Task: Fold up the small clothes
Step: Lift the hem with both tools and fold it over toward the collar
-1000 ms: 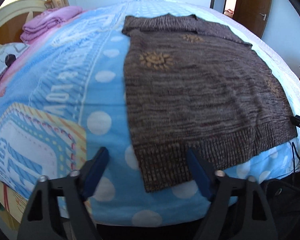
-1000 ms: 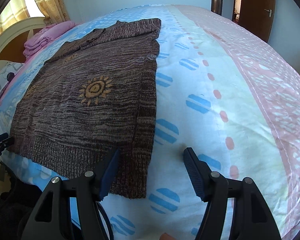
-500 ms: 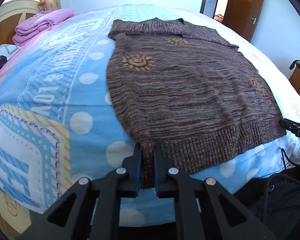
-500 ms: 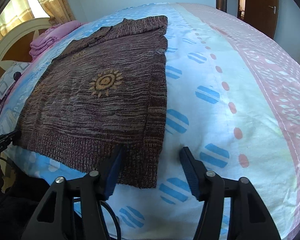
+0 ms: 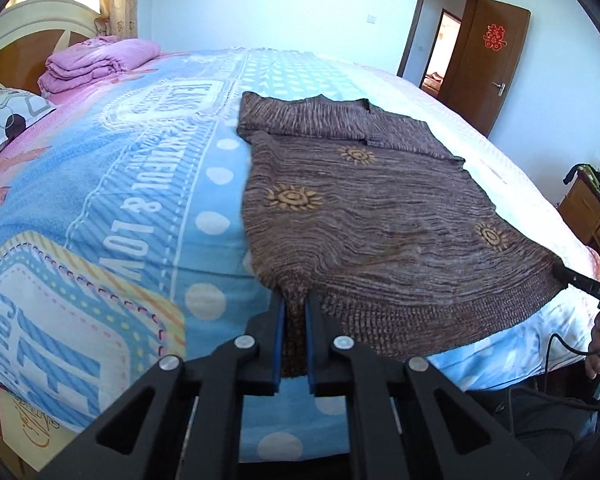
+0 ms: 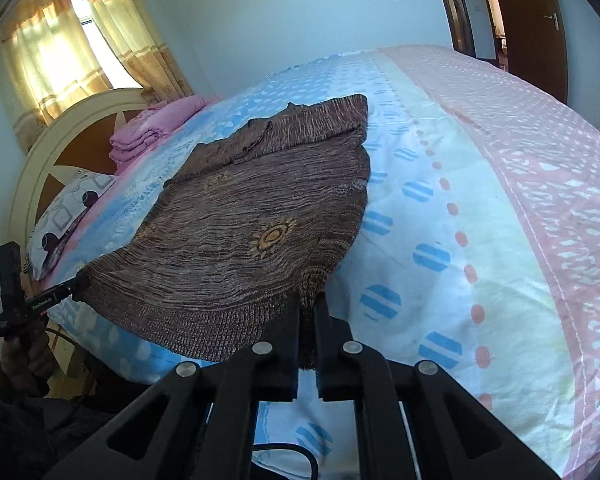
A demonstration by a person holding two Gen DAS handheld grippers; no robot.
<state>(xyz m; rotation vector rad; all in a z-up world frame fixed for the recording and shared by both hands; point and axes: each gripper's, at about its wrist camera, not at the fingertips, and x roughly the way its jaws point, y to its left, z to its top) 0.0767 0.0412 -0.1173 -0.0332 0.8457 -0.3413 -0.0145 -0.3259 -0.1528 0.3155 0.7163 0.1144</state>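
Observation:
A brown knitted sweater (image 5: 364,216) with orange sun motifs lies on the bed, its ribbed hem nearest me and its sleeves folded across the far end. My left gripper (image 5: 295,300) is shut on the hem's left corner, which is lifted off the bedcover. In the right wrist view the same sweater (image 6: 260,216) has its right hem corner pinched in my right gripper (image 6: 308,300), also shut and raised. Each gripper's tip shows at the far hem corner in the other view. The hem sags between the two grips.
The bed (image 5: 100,184) has a blue dotted cover, pink and white (image 6: 500,200) on the right. A folded pink blanket (image 5: 96,62) and a pillow (image 6: 68,208) lie by the headboard (image 6: 76,140). A wooden door (image 5: 488,64) stands open at the back; a nightstand (image 5: 588,212) is at the right.
Both grippers closed on the sweater's hem corners, the left first, then the right. Both then rose, lifting the hem off the bed and tilting the views up.

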